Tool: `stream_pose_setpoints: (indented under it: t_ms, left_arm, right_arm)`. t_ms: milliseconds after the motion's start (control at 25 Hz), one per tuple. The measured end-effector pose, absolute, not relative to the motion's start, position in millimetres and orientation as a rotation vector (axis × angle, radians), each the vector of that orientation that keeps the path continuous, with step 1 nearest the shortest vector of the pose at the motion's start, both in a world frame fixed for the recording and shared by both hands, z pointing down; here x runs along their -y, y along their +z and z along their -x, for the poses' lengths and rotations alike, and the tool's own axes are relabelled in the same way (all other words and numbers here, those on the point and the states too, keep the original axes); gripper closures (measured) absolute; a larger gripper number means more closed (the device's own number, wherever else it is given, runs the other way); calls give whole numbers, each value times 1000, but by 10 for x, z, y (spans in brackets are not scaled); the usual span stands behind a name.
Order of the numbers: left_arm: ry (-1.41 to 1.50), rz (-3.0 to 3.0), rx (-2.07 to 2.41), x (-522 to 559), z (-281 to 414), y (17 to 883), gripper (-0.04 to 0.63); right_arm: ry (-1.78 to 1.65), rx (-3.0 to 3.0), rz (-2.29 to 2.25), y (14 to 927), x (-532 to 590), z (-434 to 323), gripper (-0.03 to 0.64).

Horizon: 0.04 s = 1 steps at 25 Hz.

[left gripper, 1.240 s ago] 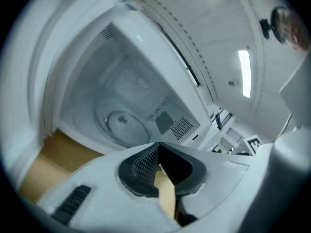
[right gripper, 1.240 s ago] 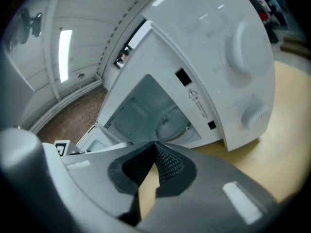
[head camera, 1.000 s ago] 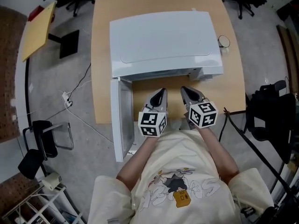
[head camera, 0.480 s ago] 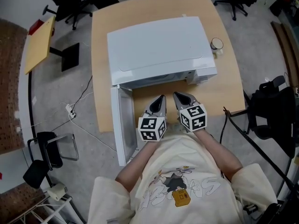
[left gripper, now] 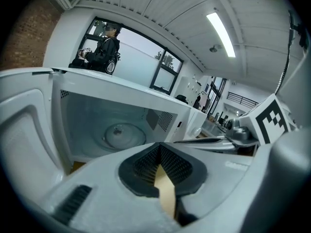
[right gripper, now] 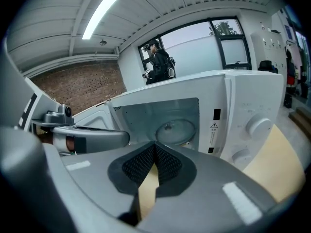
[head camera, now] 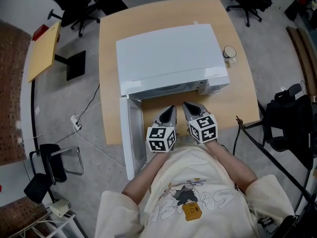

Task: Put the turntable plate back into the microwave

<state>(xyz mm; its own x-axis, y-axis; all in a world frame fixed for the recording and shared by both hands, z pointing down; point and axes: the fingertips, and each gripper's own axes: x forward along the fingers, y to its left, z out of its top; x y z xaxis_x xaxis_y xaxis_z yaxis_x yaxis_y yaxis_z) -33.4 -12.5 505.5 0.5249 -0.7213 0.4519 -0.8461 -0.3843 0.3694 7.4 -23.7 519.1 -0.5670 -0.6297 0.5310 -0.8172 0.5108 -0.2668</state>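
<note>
The turntable plate [left gripper: 119, 134] already lies inside the microwave [head camera: 168, 58], mid-frame in both gripper views, while your left gripper [head camera: 171, 111] and right gripper [head camera: 188, 106] hover pressed together, empty, beside the open door [head camera: 130, 138], so little seems left.

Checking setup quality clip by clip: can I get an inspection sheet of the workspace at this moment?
Surface: wooden table, bare in front of the microwave.
Job's things: white microwave, door swung open; turntable plate lies inside the cavity.
Clutter: one small round white item beside the microwave.
Grippers: left gripper and right gripper side by side before the opening, jaws shut, nothing between them.
Cables: white cable with plug on the floor beside the table.
Surroundings: office chairs; a person standing beyond the microwave.
</note>
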Motion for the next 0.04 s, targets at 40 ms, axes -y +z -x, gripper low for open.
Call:
stream_pose_setpoints:
  t_ms: [40]
  left_arm:
    - [291,-2198,1262,102,331,5070,595]
  right_arm:
    - [708,2387,-1199,5201,221,-74,611]
